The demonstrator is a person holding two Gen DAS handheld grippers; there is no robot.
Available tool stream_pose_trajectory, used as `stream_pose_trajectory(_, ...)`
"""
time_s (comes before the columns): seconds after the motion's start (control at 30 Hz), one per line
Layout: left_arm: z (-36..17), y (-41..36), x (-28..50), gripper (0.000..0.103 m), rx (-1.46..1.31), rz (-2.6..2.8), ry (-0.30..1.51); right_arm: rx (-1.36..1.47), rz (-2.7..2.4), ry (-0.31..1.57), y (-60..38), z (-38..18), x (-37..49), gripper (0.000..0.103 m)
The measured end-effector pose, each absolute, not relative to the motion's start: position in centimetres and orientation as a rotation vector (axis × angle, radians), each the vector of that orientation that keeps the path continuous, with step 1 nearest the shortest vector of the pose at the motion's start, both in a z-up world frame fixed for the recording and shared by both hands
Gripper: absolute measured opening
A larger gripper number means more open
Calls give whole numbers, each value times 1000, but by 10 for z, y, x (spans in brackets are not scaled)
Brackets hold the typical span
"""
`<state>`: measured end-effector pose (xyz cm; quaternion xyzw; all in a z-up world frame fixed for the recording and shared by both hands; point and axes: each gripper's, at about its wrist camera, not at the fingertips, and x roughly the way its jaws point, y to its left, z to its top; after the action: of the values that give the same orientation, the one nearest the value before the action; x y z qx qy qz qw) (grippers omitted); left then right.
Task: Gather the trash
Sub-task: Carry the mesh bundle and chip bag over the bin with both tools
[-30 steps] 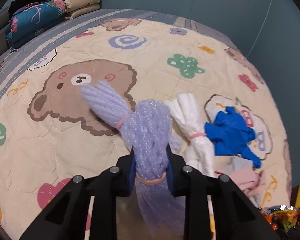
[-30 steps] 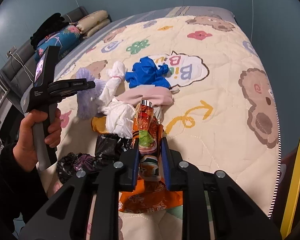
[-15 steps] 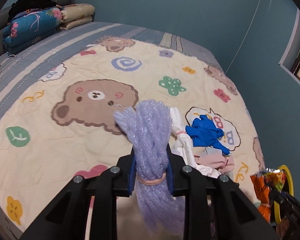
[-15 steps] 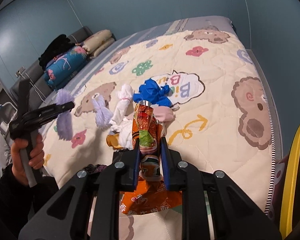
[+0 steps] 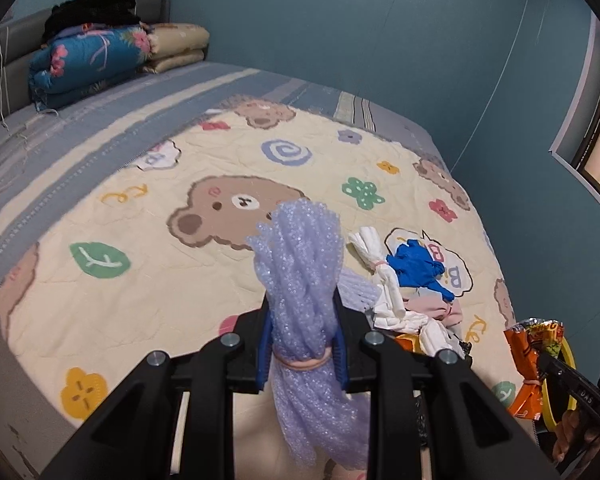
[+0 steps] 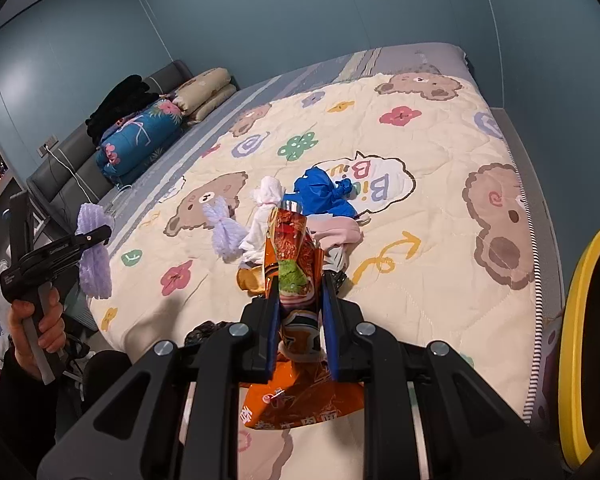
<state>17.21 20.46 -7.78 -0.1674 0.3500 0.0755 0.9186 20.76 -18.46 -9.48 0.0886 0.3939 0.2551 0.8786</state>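
Nearest, left wrist view: left gripper (image 5: 302, 326) pinching a lavender foam-net bundle (image 5: 300, 264) at its rubber-banded waist, blue pads pressed on both sides; bundle lifted clear of the bed (image 5: 112, 208), top fanned upward, tail hanging below the jaws.

Nearest, right wrist view: right gripper (image 6: 300, 300) pinching an orange snack wrapper (image 6: 294, 256) upright between blue pads, crumpled lower end spilling out beneath; wrapper off the quilt. Yellow-rimmed bin (image 6: 576, 344) at the near right edge, dark inside.

Far left in the same view: a hand (image 6: 36, 328) gripping the handle of the left tool, held out past the bed's left edge.

Just beyond the grippers, near edge of the quilt: remaining litter in a loose cluster. Second lavender net (image 6: 224, 228) on the left, white knotted bag (image 6: 262, 216) touching it, pink cloth (image 6: 336, 232) and blue bag (image 6: 322, 196) to the right, small orange scrap (image 6: 250, 278) and black crumpled bag (image 6: 206, 330) nearest.

Farthest: folded blue floral blanket (image 5: 88, 60), beige pillows (image 5: 178, 46) and black fabric (image 5: 94, 10) stacked at the headboard.
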Motion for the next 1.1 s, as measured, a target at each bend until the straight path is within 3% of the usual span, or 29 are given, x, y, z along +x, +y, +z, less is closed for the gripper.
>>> stream_pose_trajectory(0.53, -6, 127, 157, 23, -257, -21, 630, 242, 519, 681, -237, -16, 167, 18)
stream_pose_trajectory(1.1, 26, -41, 200, 23, -126, -361, 653, 292, 304, 539, -352, 42, 141, 18)
